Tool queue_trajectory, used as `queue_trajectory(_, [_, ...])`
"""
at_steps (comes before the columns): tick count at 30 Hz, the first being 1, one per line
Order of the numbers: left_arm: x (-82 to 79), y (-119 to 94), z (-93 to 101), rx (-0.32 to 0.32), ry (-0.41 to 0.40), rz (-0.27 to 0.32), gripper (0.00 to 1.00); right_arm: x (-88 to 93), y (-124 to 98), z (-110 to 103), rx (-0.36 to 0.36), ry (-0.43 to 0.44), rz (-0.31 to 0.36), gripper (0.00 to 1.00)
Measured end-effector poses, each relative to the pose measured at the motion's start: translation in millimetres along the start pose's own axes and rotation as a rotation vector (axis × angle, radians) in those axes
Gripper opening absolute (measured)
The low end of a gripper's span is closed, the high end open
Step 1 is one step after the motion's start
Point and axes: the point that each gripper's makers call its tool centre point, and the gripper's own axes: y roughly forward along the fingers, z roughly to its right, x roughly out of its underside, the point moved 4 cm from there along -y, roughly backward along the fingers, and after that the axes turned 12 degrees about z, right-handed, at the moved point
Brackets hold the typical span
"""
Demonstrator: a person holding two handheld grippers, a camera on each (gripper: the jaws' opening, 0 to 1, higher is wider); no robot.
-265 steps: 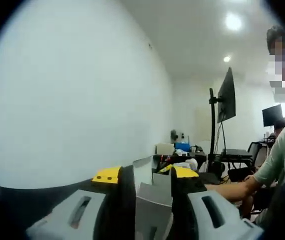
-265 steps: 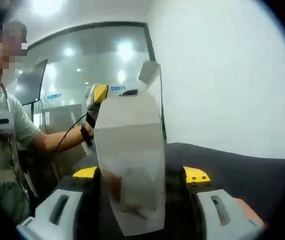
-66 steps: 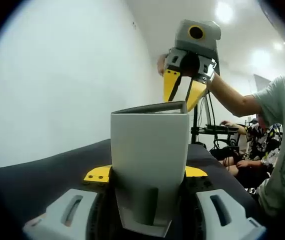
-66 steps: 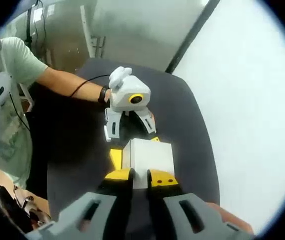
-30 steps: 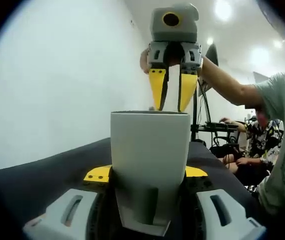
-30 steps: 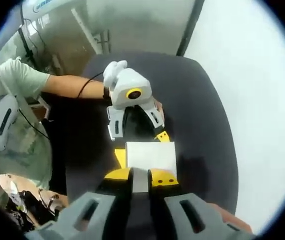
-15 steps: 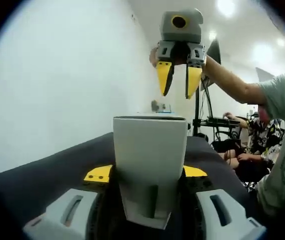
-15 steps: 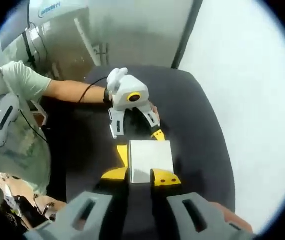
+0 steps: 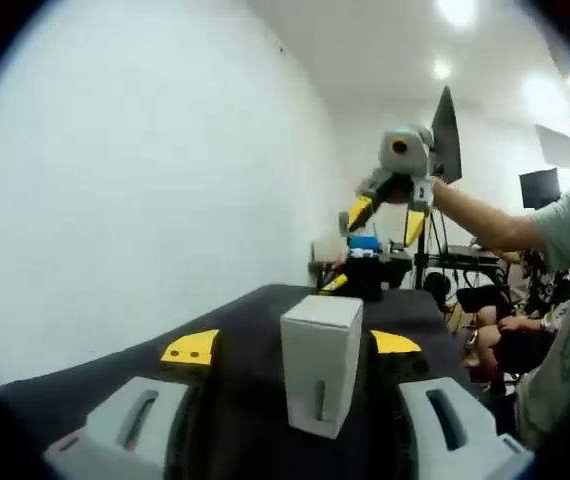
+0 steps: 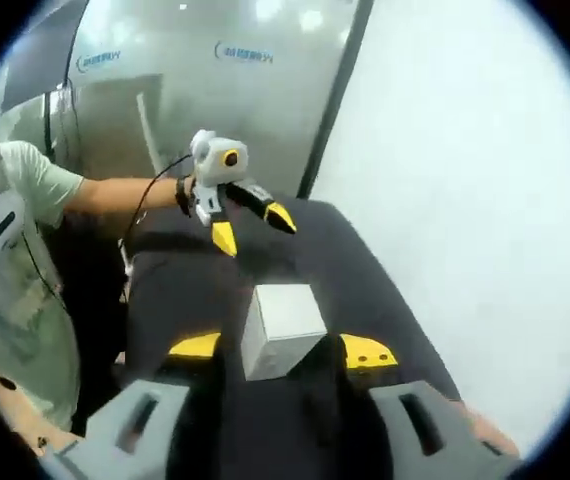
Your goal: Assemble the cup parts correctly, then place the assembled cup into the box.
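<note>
Both grippers, left (image 10: 250, 225) and right (image 9: 387, 222), gape empty; box (image 9: 320, 362) stands upright, closed, on table (image 10: 165, 290) between them, nearer left.

Your one obstacle on the dark table (image 9: 255, 310) is the closed white box (image 9: 320, 362), standing upright and alone. In the left gripper view it sits between the spread jaws of your left gripper (image 9: 292, 347), with a gap on each side. In the right gripper view the box (image 10: 282, 327) likewise stands clear of your right gripper (image 10: 283, 349), whose jaws are parted wide around it. The table surface on every side of the box is bare. The white wall (image 9: 145, 190) borders one side of the table. The clutter of monitors and stands (image 9: 435, 250) lies well beyond the far edge.
</note>
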Motion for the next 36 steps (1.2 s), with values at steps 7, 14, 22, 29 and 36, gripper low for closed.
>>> queue_trajectory(7, [-20.7, -23.5, 18.8, -0.052, 0.033, 0.022, 0.81, 0.2, -27.4, -9.8, 0.131, 0.008, 0.177, 0.67])
queue_trajectory(14, [-16.2, -48.8, 27.5, -0.112, 0.061, 0.017, 0.96, 22.0, -41.6, -17.5, 0.236, 0.023, 0.28, 0.88])
queue_trajectory(22, [0.3, -78.3, 21.1, -0.242, 0.039, 0.052, 0.96, 68.8, -62.5, -21.6, 0.393, 0.118, 0.409, 0.91])
queue_trajectory(29, [44.2, -92.1, 34.5, -0.291, 0.022, 0.034, 0.96, 131.5, -66.0, -35.6, 0.47, 0.22, 0.384, 0.93])
queue_trajectory(36, [69.9, -97.7, 36.2, -0.352, 0.012, 0.058, 0.96, 161.3, -71.4, -38.8, 0.523, 0.261, 0.422, 0.93])
